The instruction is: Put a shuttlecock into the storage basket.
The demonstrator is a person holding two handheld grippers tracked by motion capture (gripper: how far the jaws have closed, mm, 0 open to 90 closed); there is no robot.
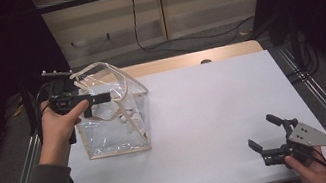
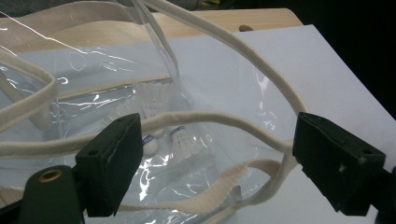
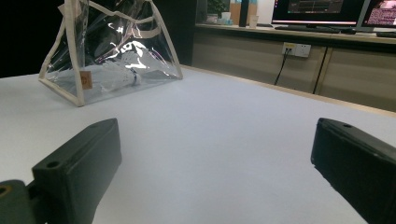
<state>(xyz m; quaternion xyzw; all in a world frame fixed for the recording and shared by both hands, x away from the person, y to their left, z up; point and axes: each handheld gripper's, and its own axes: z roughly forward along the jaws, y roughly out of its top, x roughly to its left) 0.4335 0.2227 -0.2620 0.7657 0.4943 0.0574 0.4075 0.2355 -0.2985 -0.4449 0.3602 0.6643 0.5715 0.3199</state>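
Shuttlecocks lie inside the clear bag, under and beyond my left fingers.

My left gripper hovers at the bag's open mouth with its jaws spread wide and nothing clamped; a cream strap runs across the gap between them, close by both pads, though I cannot see it pinched. The bag stands on the white table, leaning a little, and at least two white shuttlecocks rest on its bottom just past my fingertips. My right gripper waits well apart from the bag at the near right corner of the table, jaws wide and empty, with bare table between its fingers. Judging from this, the loading looks done or nearly so: I see nothing loose left on the table to pick up, and what remains is drawing my left fingers clear of the straps.
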